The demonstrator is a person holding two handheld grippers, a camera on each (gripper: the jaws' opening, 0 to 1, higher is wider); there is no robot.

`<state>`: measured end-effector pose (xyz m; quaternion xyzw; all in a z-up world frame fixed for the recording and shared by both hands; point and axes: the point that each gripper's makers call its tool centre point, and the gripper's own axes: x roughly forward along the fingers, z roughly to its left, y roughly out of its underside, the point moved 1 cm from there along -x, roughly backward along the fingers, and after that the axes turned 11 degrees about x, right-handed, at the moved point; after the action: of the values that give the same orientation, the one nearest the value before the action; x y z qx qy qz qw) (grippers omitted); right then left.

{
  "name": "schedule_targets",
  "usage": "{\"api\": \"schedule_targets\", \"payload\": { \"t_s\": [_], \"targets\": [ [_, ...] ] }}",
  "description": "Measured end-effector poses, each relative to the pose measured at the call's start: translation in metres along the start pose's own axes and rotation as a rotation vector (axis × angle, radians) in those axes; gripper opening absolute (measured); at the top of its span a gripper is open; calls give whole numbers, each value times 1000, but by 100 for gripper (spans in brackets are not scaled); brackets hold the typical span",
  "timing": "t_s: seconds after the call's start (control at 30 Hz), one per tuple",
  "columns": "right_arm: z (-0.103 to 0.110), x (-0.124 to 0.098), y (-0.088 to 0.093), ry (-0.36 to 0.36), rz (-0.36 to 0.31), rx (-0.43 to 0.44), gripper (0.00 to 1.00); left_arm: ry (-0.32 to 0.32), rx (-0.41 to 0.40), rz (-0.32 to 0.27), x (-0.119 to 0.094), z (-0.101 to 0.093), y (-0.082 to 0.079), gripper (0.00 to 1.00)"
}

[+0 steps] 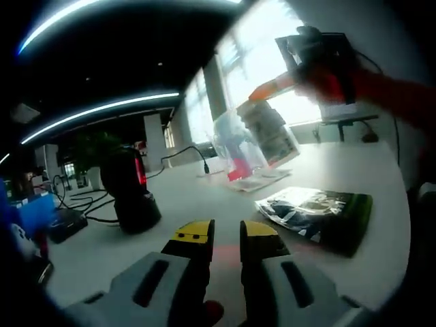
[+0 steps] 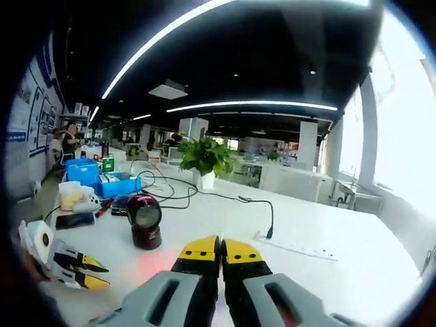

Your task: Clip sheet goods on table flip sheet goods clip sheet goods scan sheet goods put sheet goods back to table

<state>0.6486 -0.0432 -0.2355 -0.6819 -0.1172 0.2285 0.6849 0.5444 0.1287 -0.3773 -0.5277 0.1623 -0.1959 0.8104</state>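
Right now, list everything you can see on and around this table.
table: one, white, under everything
scanner: one, black with a red light, standing on the table
clear packet: one, see-through, held up above the table
dark packet: one, black-green, flat on the table
plant: one, green in a white pot, far side
blue bins: two, blue, far left
power strip: one, white, right of the scanner
left hand-held gripper: grey, yellow tips, jaws apart
right hand-held gripper: same colours, shut, apparently on the clear packet
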Motion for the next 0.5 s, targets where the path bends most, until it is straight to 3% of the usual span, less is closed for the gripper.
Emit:
{"api": "schedule_targets", "payload": {
  "t_s": [0.5],
  "targets": [
    [-28,1,19,-16,121,-37,0,-2,5,4,4,2,2,8]
  ]
}}
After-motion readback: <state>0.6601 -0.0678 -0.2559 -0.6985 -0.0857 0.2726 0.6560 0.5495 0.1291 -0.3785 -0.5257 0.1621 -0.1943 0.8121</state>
